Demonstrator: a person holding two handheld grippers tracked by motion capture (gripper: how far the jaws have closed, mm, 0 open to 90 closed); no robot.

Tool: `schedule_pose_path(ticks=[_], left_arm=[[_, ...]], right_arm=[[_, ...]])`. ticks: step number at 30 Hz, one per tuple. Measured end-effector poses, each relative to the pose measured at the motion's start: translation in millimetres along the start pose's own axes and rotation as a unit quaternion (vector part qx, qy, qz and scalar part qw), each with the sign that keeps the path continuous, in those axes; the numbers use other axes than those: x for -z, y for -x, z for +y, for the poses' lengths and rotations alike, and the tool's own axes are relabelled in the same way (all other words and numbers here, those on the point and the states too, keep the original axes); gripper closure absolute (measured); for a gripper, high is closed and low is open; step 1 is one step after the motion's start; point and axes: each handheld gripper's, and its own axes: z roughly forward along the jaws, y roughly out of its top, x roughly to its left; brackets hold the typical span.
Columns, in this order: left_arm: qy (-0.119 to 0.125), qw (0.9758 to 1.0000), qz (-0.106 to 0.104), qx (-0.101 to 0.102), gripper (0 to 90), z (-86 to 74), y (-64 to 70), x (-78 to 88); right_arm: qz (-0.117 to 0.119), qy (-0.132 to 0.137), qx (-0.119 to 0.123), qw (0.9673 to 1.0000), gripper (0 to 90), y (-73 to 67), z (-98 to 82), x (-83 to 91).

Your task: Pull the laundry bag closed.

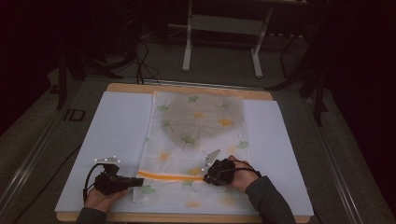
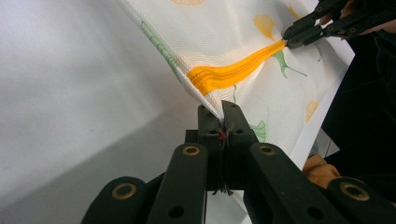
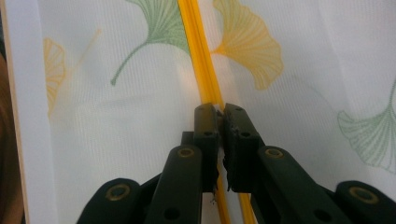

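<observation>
A white mesh bag (image 1: 201, 140) printed with green and yellow ginkgo leaves lies flat on the white mat (image 1: 116, 126). A grey shape (image 1: 203, 119) shows through its far half. An orange zipper (image 1: 170, 176) runs across the bag near its front. My left gripper (image 1: 139, 181) is shut on the bag's left edge at the zipper's end (image 2: 220, 112), and the cloth lifts there. My right gripper (image 1: 206, 177) is shut on the orange zipper (image 3: 198, 60), pinching it at the jaw tips (image 3: 220, 114). In the left gripper view the right gripper (image 2: 292, 37) sits at the zipper's (image 2: 229, 74) far end.
The mat rests on a wooden table (image 1: 187, 88) whose front edge runs just below both hands. Beyond the table stand a white metal frame (image 1: 224, 28) and dark stands (image 1: 70, 65), with cables on the grey floor (image 1: 144, 65).
</observation>
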Motion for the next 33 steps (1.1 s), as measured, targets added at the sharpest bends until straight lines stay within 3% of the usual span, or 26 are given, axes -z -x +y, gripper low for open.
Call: schedule_pose_path(ticks=[33], left_arm=[[0.000,1.0000,-0.002,0.001,88.3,-0.3,-0.4,0.3]], right_arm=[[-0.007,-0.005,-0.013,0.9999,84.8,5.3,-21.7,11.2]])
